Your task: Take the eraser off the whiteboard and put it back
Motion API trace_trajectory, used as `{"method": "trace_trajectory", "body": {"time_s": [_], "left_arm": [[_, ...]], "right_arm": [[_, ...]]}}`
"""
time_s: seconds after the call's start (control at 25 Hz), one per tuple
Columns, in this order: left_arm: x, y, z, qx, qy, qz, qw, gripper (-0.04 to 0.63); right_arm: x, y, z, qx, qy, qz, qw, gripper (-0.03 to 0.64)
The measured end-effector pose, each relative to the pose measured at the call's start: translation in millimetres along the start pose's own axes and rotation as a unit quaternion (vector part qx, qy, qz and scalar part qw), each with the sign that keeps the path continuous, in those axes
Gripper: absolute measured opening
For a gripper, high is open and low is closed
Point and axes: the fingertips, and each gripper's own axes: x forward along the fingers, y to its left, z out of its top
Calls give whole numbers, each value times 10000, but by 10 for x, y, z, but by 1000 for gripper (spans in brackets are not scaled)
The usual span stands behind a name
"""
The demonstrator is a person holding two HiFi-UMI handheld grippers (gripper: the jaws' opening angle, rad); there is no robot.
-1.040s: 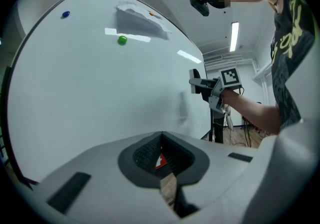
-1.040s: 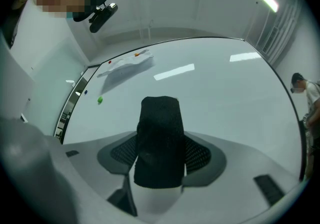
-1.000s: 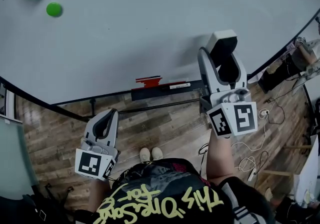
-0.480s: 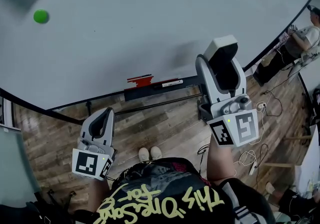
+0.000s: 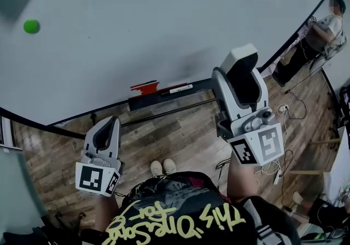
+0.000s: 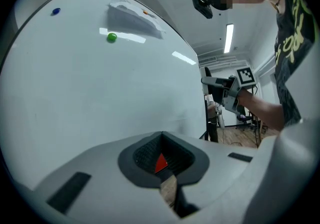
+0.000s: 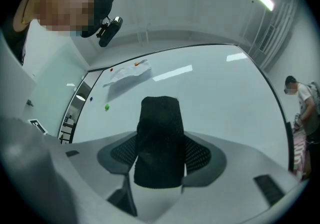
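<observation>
My right gripper (image 5: 241,69) is shut on the eraser (image 5: 239,59), a white-backed block with black felt, held in front of the whiteboard (image 5: 136,25) near its lower edge. In the right gripper view the black felt of the eraser (image 7: 159,140) stands upright between the jaws and fills the gap. My left gripper (image 5: 107,128) hangs low over the wooden floor, shut with nothing in it. In the left gripper view its jaws (image 6: 162,160) meet, and a red scrap shows through the slit. The right gripper (image 6: 228,87) shows there too, at the board's right end.
The board's ledge (image 5: 164,96) carries a red object (image 5: 144,86) and a marker (image 5: 178,89). A green magnet (image 5: 31,25) sticks to the board at upper left, and a paper sheet (image 7: 128,74) hangs higher up. A person (image 5: 324,24) stands at the far right. Cables (image 5: 284,129) lie on the floor.
My right gripper with the eraser has drifted a little down and away from the board. The left gripper has sunk slightly. The head view has swung, so the green magnet sits further left.
</observation>
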Motion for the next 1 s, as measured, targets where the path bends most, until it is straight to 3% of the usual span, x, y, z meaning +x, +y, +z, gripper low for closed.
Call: {"method": "trace_trajectory", "body": {"time_s": [0.36,1.0], "left_arm": [[54,-55,71,86,-12,-122,9999,8],[120,-137,106,197,-7,-269,9994,8]], "right_arm": [[-191,-31,-33,253,13,48,9997,258],[-411,14,-213,191,165,208,9995,258]]}}
